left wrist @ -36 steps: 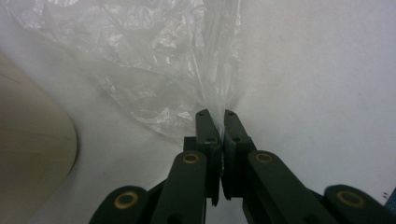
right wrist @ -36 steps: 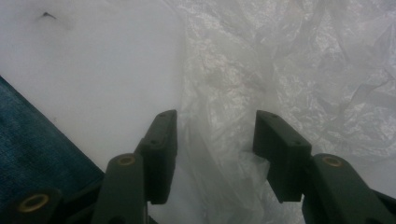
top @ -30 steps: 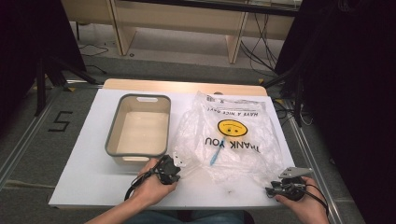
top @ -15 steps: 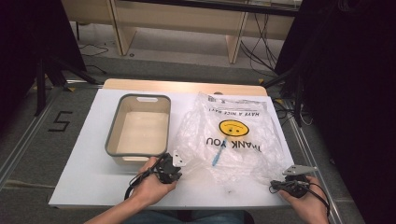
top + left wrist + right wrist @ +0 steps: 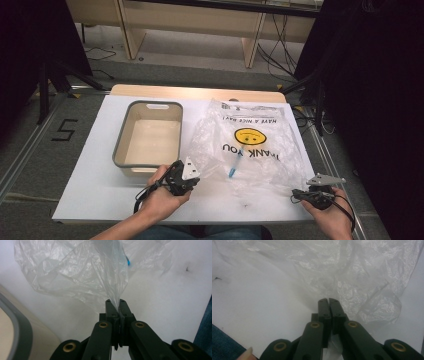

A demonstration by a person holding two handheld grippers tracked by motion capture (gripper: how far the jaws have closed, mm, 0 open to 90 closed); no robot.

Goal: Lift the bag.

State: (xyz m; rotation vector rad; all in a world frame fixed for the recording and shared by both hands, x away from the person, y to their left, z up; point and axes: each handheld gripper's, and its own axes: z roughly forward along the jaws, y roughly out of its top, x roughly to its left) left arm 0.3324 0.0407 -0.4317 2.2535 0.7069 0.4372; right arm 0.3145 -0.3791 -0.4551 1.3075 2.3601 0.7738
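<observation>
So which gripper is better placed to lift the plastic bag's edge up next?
Probably the left. The left gripper is shut on a pinched fold of the plastic bag, which rises taut from its tips. The right gripper is shut at the bag's near corner; bag film shows behind its jaws, so it likely holds too.

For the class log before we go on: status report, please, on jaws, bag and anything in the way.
Left gripper shut on plastic bag edge. Right gripper shut on its near corner. Blue-tipped item inside bag. Bin stands beside, nothing blocking.
</observation>
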